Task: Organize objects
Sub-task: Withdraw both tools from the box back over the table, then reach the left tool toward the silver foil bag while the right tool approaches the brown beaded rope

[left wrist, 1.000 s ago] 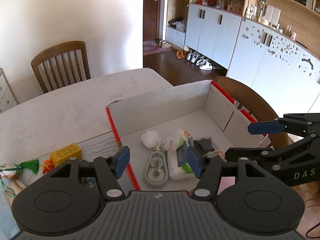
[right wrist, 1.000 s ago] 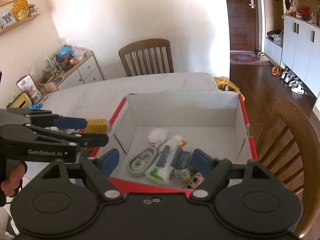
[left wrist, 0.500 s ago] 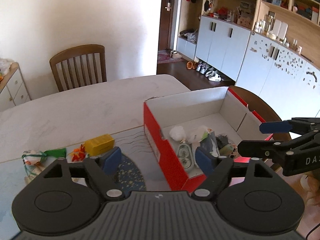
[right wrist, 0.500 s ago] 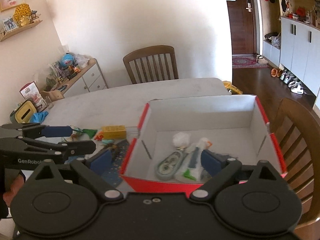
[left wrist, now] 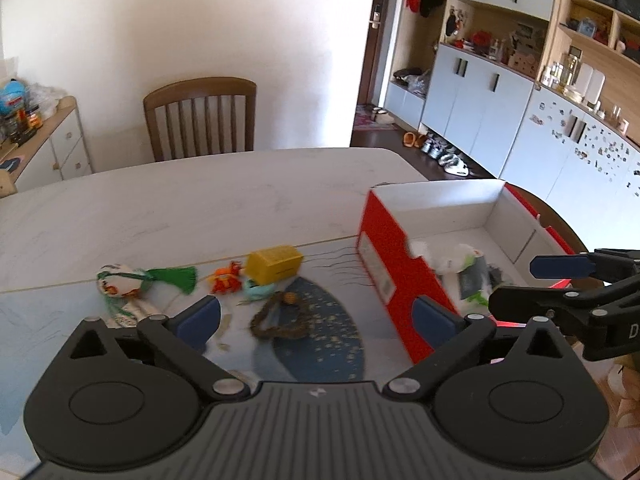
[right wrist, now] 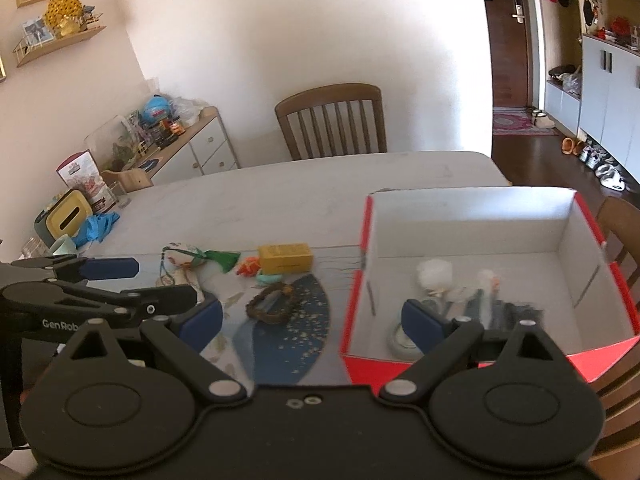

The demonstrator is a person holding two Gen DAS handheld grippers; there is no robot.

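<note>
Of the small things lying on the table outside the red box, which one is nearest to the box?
The yellow block. It lies closest to the red box; the orange toy and the green tassel lie farther left.

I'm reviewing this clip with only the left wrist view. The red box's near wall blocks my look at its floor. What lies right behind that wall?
Observer: The right wrist view shows a pale oval case on the floor of the red box, close to its left wall. It is only partly visible.
Operator: Is anything on the table left of the tasselled pouch?
Observer: Yes. Towards the table's left end, a blue cloth lies beside a yellow tissue box.
</note>
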